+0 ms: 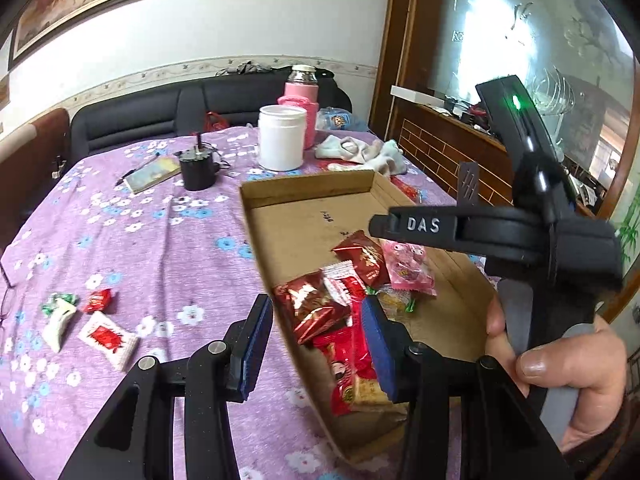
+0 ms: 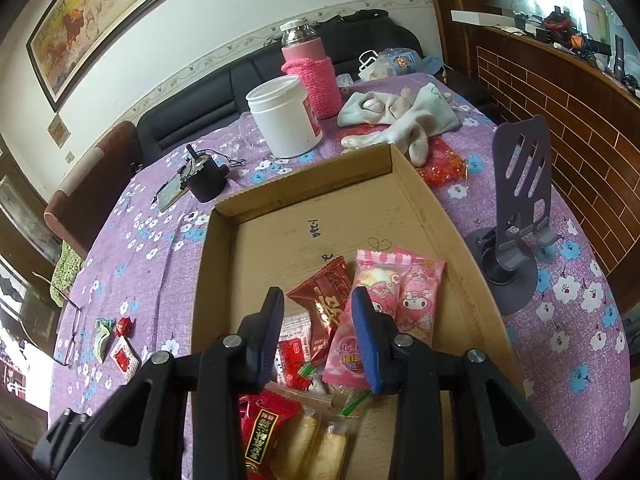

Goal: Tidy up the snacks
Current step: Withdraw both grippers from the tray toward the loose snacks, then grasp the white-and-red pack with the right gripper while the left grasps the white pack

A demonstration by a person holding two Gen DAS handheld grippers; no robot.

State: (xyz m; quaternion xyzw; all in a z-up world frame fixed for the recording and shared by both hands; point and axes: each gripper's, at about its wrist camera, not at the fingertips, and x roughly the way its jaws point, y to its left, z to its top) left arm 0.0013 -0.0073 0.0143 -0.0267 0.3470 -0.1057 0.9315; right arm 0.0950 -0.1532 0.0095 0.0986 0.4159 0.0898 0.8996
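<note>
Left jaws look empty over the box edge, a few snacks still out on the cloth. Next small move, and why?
Probably swing the left gripper left toward the loose snacks on the cloth, starting with the white-and-red packet. Its jaws stand open with nothing between them, the cardboard box already holds most packets, and those few candies lie outside it. The right gripper hovers over the box, also empty.

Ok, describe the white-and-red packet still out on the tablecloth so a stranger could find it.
Start at the cardboard tray on the purple flowered tablecloth and look to its left, near the glasses. Three small sweets lie there. The white-and-red packet is the flat square one nearest the camera, beside a small red candy and a green-and-white wrapper.
</note>
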